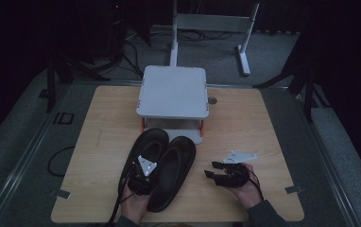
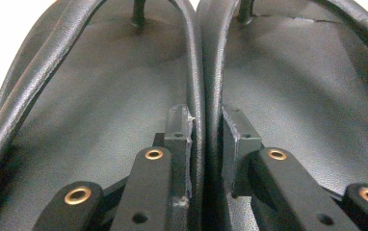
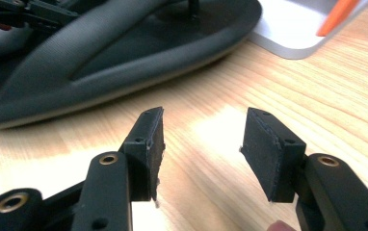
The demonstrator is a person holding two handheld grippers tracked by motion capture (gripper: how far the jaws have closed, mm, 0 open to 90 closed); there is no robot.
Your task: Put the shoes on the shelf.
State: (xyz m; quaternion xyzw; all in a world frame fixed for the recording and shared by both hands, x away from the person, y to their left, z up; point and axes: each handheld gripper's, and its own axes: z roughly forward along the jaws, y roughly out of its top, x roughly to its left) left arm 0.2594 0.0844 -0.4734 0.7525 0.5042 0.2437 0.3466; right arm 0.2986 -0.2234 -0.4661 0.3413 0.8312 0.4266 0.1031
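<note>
Appears to be a lab or recording studio, not a home. Dim room with black curtains [image 1: 22,33] closing off the back and sides. Grey carpet floor [image 1: 22,118] with loose cables [image 1: 58,161] trailing across it. Dark stands [image 1: 55,71] planted left and right of a pale wooden surface [image 1: 244,123], a white metal frame [image 1: 211,23] standing behind it. Tape marks [image 1: 293,189] at the surface's near corners. Small white two-tier stand [image 1: 173,92] with orange posts set at the middle back. Handheld tool [image 1: 213,171] with trailing cable and grey plate held by a person at the near edge.
</note>
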